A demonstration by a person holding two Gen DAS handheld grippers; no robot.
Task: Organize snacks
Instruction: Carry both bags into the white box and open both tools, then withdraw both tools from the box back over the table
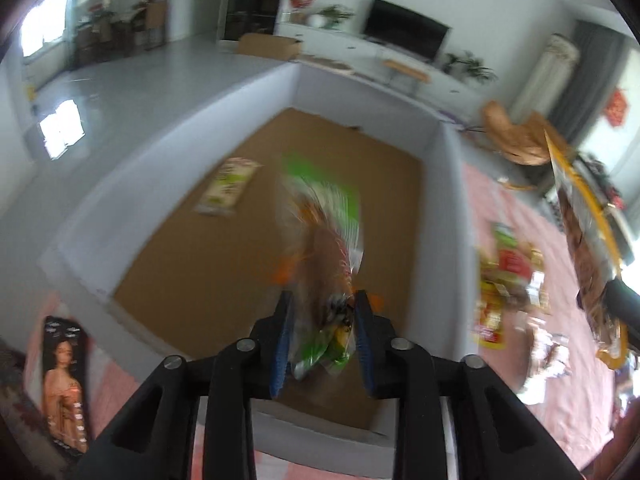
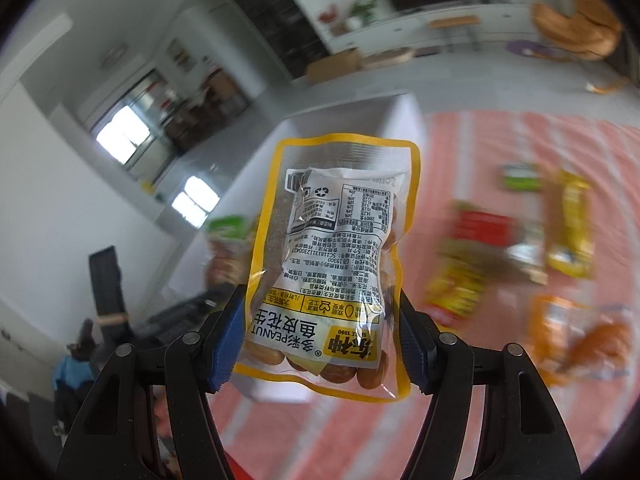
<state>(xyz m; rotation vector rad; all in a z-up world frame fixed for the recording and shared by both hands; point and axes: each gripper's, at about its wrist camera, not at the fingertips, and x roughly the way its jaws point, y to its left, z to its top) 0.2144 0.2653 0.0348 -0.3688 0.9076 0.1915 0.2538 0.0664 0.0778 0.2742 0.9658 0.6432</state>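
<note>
My left gripper (image 1: 322, 312) over white box (image 1: 168, 148), jaws parted around green snack bag (image 1: 324, 216), grip unclear. My right gripper (image 2: 320, 332) clamps peanut packet (image 2: 336, 248) above pink cloth (image 2: 500, 140).

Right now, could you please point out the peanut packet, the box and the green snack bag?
peanut packet (image 2: 336, 256): right wrist view, printed label.
box (image 1: 360, 92): left wrist view, far wall.
green snack bag (image 1: 332, 240): left wrist view, middle.

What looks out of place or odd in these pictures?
Little stands out. Several snack packs lie jumbled on the pink cloth, not yet in the box. One pack lies askew on the box floor. The peanut bag in the right gripper looks intact.
</note>
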